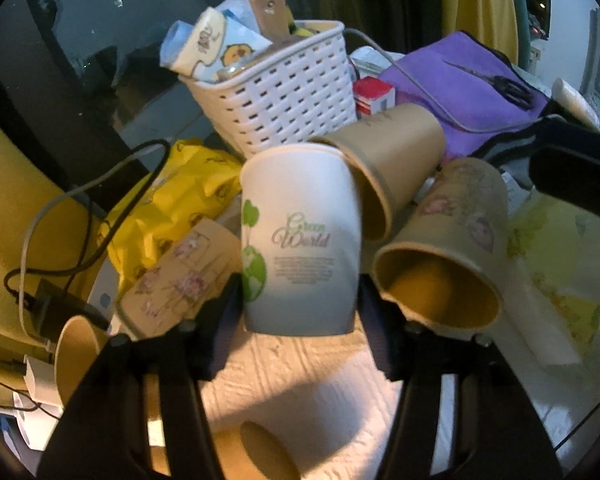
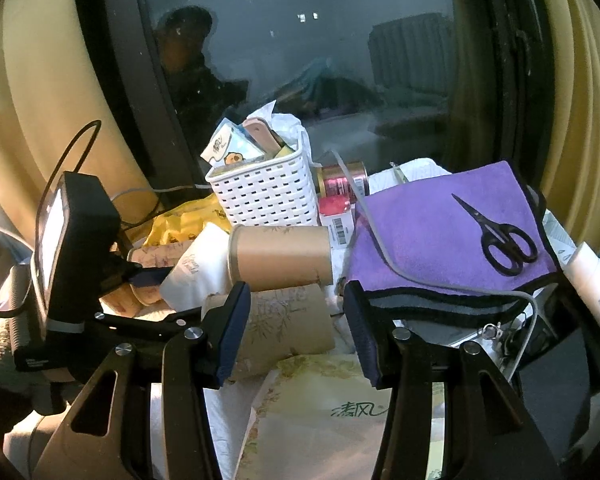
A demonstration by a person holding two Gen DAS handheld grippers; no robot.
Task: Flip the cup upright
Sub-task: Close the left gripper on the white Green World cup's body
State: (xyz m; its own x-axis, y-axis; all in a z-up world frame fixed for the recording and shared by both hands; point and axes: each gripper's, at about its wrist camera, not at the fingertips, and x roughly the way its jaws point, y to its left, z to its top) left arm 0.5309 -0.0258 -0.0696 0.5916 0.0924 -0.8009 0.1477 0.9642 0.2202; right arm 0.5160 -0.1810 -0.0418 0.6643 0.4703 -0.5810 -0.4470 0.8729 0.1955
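Note:
In the left wrist view my left gripper is shut on a white "Green World" paper cup, held off the white cloth, its closed end toward the top of the view. Brown paper cups lie on their sides around it: a plain one behind, a printed one to the right with its mouth facing me, and another printed one at left. In the right wrist view my right gripper is open and empty above a printed brown cup. The white cup and left gripper show at left.
A white woven basket full of packets stands behind the cups. A purple cloth with black scissors and a grey cable lies right. Yellow plastic bag, tissue pack, a red can and chargers crowd the table.

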